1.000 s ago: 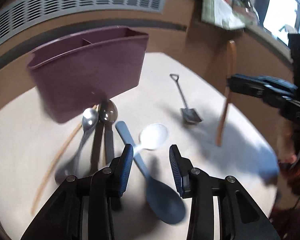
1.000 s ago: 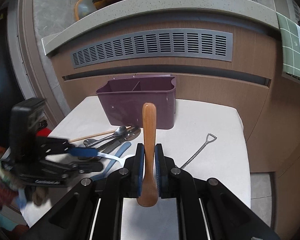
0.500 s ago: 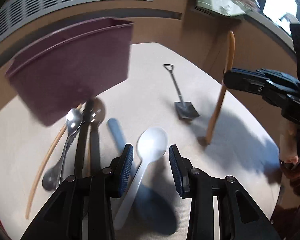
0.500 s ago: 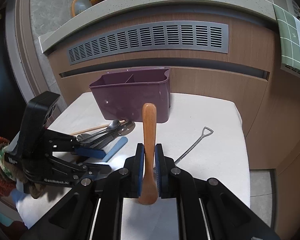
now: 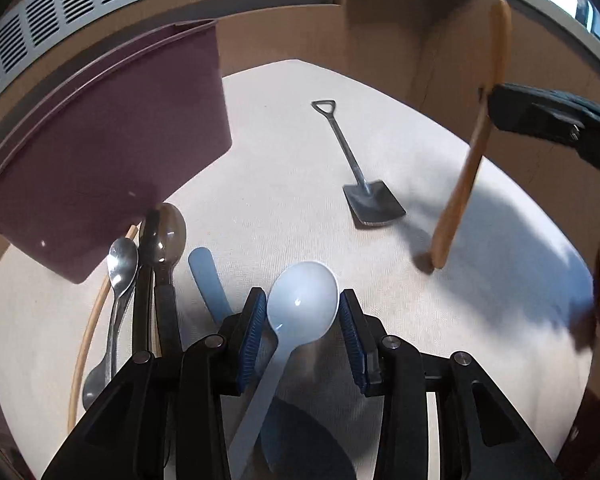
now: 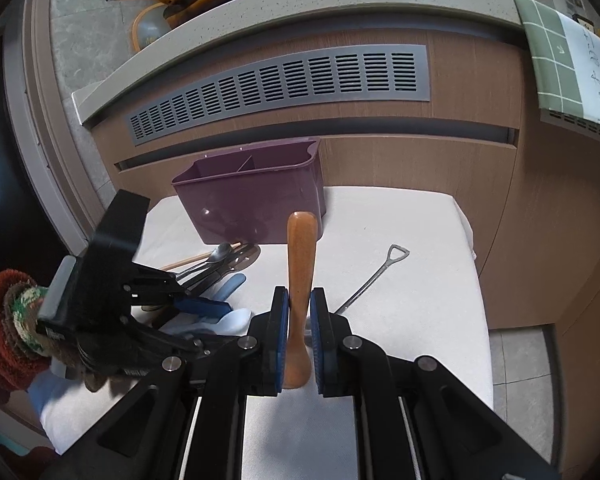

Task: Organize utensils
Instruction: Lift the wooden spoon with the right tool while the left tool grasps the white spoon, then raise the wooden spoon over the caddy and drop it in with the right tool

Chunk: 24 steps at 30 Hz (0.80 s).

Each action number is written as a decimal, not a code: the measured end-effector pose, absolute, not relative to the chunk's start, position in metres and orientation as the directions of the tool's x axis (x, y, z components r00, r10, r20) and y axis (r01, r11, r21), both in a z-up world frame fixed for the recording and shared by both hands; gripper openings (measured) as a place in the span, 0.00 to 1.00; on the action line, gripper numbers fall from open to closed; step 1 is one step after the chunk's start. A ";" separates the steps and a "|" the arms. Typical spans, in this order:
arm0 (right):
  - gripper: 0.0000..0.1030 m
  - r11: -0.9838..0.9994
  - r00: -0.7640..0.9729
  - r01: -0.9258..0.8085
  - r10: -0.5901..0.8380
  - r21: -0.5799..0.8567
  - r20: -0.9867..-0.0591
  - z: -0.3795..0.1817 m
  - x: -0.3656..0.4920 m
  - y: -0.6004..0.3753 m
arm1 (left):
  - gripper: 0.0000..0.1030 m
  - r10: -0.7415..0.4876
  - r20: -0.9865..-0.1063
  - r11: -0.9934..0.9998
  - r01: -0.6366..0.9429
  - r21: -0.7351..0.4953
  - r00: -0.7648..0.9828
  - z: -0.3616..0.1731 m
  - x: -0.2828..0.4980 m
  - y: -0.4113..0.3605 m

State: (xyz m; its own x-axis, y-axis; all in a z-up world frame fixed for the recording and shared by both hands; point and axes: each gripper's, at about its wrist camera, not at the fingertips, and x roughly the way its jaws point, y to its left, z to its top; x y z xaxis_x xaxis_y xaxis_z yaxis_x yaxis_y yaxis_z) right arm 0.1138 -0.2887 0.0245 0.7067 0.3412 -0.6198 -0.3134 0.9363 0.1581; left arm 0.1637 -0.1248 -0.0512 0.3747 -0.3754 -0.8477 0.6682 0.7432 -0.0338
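The left tool (image 5: 302, 324) stands open astride the white spoon (image 5: 300, 300) on the bench (image 5: 280, 160). Only the right view shows the organizer's (image 6: 256, 200) compartments at twelve o'clock and the right tool (image 6: 299, 336) clamping the wooden utensil (image 6: 300, 264).

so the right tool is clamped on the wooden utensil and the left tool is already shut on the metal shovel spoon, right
Not quite. The left tool is open around the bowl of the white plastic spoon, as the left wrist view shows; the metal shovel spoon lies untouched on the table. The right tool is indeed clamped on the wooden utensil.
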 end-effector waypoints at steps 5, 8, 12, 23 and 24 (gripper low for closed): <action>0.10 0.936 0.714 -0.311 0.344 0.164 -0.610 0.026 0.113 -0.288 | 0.38 -0.390 -0.844 0.760 0.646 -0.069 0.369 -0.051 0.168 -0.122; 0.10 0.939 0.721 -0.303 0.338 0.163 -0.605 0.026 0.112 -0.288 | 0.38 -0.364 -0.841 0.770 0.638 -0.030 0.400 -0.052 0.159 -0.122; 0.10 0.943 0.734 -0.290 0.328 0.162 -0.594 0.027 0.111 -0.288 | 0.34 -0.359 -0.818 0.818 0.573 -0.043 0.450 -0.050 0.151 -0.116; 0.10 0.945 0.750 -0.300 0.319 0.132 -0.579 0.046 0.110 -0.278 | 0.33 -0.480 -0.541 0.877 0.365 -0.312 0.691 0.023 0.119 -0.049; 0.10 0.945 0.749 -0.299 0.319 0.134 -0.580 0.047 0.113 -0.275 | 0.33 -0.477 -0.526 0.878 0.358 -0.318 0.704 0.029 0.120 -0.046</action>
State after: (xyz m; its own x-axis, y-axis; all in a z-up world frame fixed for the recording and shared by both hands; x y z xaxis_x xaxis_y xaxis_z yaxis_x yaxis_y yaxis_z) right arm 0.1126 -0.2754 0.0475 0.7492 0.3191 -0.5804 -0.2989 0.9449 0.1336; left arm 0.1204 -0.0459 0.0286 0.7042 -0.4773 -0.5256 0.3577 0.8780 -0.3182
